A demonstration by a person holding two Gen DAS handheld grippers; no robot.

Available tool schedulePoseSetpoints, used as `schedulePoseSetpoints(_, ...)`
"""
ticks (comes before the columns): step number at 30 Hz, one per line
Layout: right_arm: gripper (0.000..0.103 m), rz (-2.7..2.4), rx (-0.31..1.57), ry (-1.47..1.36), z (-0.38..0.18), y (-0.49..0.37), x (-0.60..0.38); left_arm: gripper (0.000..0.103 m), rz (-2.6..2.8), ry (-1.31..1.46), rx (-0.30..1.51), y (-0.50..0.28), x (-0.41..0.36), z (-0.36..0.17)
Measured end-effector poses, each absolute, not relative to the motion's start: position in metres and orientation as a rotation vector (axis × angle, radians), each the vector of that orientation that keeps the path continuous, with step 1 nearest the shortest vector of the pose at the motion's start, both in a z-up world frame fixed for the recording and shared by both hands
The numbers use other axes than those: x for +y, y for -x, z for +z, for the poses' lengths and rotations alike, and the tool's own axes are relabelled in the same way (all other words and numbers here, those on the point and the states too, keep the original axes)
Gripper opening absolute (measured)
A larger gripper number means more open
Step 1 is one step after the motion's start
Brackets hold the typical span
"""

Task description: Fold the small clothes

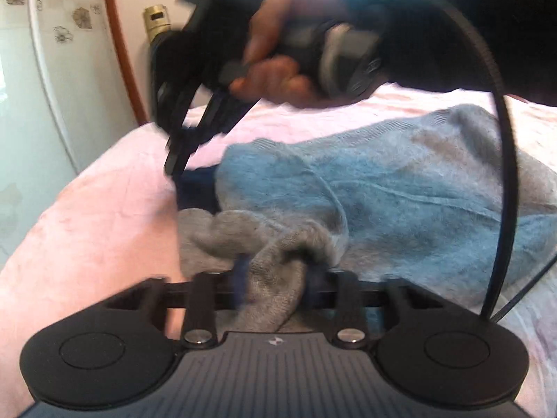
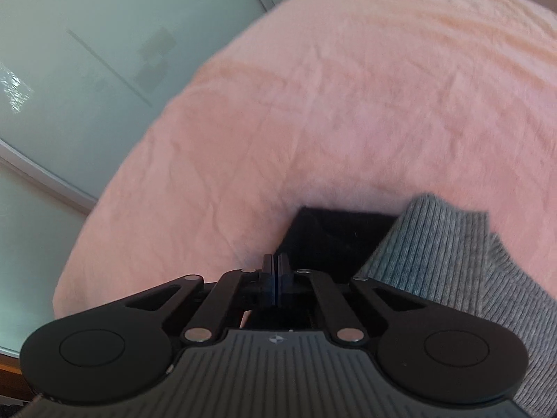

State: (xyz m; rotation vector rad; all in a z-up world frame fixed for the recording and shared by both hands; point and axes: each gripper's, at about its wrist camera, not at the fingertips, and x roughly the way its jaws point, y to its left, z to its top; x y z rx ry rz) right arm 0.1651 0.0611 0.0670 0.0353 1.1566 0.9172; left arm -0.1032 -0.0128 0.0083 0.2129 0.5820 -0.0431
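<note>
Nearest in the left wrist view, the left hand-held gripper is clamped on a bunched fold of a grey sock, the cloth pinched between its blue pads and spilling down toward the camera. The rest of that sock lies just ahead and a little left on the pink bed. Beyond it, touching, a blue-grey sweater stretches away to the right, its long axis running from near left to far right. A dark garment peeks out at the sweater's left edge. Farther still, above the clothes, the right hand-held gripper hangs blurred in the person's hand, fingers pointing down at the dark garment.

From the right wrist view, its fingers are pressed together with nothing between them. Just beyond the tips lies the dark garment, with the ribbed grey sweater to its right, and open bed beyond.

So the sock is the left gripper's already; the right one is nearer the dark piece, which lies straight ahead and below it.
</note>
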Motion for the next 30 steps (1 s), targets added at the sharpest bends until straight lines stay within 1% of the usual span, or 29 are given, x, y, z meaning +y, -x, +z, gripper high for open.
schedulePoseSetpoints(4,0.005,0.924,1.104,-0.042,0.091,-0.161,0.036,0.018,-0.041,-0.194,0.580,0.105,-0.010,0.012)
schedulePoseSetpoints(5,0.011,0.923,1.110,-0.052,0.094,-0.164,0.028,0.018,-0.044,-0.191,0.576,0.106,-0.009,0.014)
schedulePoseSetpoints(7,0.037,0.898,1.138,-0.081,0.094,-0.168,0.012,0.018,-0.056,-0.190,0.588,0.105,-0.008,0.015)
schedulePoseSetpoints(8,0.070,0.867,1.144,-0.073,0.093,-0.168,0.005,0.019,-0.055,-0.188,0.589,0.105,-0.007,0.015)
schedulePoseSetpoints(9,0.088,0.856,1.127,-0.059,0.093,-0.166,0.000,0.024,-0.043,-0.185,0.590,0.105,-0.007,0.015)
schedulePoseSetpoints(10,0.089,0.861,1.111,-0.055,0.094,-0.163,-0.007,0.029,-0.031,-0.187,0.595,0.104,-0.007,0.013)
schedulePoseSetpoints(11,0.087,0.862,1.113,-0.067,0.092,-0.162,-0.013,0.051,-0.025,-0.193,0.600,0.102,-0.009,0.014)
schedulePoseSetpoints(12,0.086,0.859,1.115,-0.086,0.090,-0.161,-0.019,0.082,-0.015,-0.201,0.601,0.100,-0.011,0.012)
schedulePoseSetpoints(13,0.086,0.856,1.113,-0.099,0.090,-0.160,-0.025,0.091,-0.005,-0.211,0.592,0.100,-0.013,0.012)
schedulePoseSetpoints(14,0.087,0.853,1.110,-0.108,0.088,-0.159,-0.030,0.093,-0.011,-0.224,0.572,0.101,-0.015,0.012)
schedulePoseSetpoints(16,0.088,0.839,1.130,-0.115,0.082,-0.157,-0.039,0.093,-0.017,-0.273,0.533,0.104,-0.022,0.012)
schedulePoseSetpoints(17,0.088,0.825,1.144,-0.109,0.078,-0.157,-0.042,0.092,-0.021,-0.299,0.518,0.104,-0.025,0.011)
schedulePoseSetpoints(18,0.088,0.811,1.154,-0.110,0.074,-0.157,-0.045,0.078,-0.027,-0.322,0.515,0.104,-0.028,0.010)
schedulePoseSetpoints(19,0.088,0.798,1.164,-0.120,0.070,-0.159,-0.050,0.058,-0.036,-0.341,0.532,0.100,-0.031,0.006)
schedulePoseSetpoints(20,0.088,0.784,1.171,-0.139,0.067,-0.160,-0.055,0.024,-0.034,-0.344,0.566,0.093,-0.032,0.003)
schedulePoseSetpoints(22,0.088,0.772,1.186,-0.203,0.063,-0.165,-0.064,0.014,0.002,-0.299,0.562,0.087,-0.026,0.006)
schedulePoseSetpoints(24,0.088,0.778,1.213,-0.266,0.057,-0.169,-0.066,0.011,0.031,-0.243,0.561,0.085,-0.018,0.012)
schedulePoseSetpoints(30,0.091,0.818,1.240,-0.208,0.053,-0.177,-0.017,0.010,0.005,-0.252,0.483,0.095,-0.022,0.036)
